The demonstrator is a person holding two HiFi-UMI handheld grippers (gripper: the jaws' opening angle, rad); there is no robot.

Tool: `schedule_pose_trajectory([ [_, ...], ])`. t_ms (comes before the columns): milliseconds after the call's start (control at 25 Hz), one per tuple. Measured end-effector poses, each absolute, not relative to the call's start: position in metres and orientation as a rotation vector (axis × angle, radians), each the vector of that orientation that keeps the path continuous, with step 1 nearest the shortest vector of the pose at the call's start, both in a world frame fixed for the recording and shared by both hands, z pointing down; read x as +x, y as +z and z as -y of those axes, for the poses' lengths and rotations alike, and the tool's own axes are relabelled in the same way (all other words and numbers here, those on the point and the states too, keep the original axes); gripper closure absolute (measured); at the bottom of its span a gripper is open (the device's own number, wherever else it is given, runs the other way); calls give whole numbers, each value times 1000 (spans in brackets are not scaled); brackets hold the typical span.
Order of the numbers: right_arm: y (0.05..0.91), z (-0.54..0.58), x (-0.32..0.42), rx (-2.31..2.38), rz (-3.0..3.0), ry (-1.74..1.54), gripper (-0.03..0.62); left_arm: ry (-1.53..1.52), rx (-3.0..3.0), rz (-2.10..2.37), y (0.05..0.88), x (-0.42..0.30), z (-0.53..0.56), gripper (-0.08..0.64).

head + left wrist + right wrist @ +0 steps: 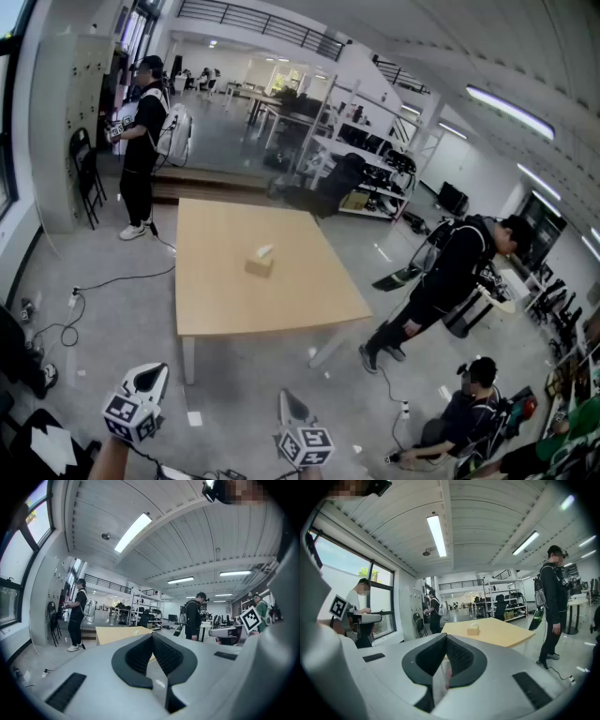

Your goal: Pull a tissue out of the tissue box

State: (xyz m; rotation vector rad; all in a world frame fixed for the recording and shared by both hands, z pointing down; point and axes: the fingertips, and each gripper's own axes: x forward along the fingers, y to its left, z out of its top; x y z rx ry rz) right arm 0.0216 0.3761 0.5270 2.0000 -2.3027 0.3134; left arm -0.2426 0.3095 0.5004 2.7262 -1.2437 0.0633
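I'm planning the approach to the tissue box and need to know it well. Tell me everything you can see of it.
The tissue box is a small tan block, cardboard by its look, upright near the middle of the light wooden table, alone on the tabletop. A white tissue pokes up from its top. It sits slightly skewed to the table's edges. Nothing but the table touches it. Any print is too small to tell.

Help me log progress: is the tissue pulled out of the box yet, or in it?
In it: a white tissue sticks up from the top of the tissue box standing on the table.
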Motion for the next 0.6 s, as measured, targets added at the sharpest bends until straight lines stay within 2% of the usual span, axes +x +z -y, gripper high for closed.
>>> schedule_pose_trajectory([
  [600, 529, -380, 38, 2023, 2319, 363, 581, 75, 2713, 1246, 506, -229, -312, 552],
])
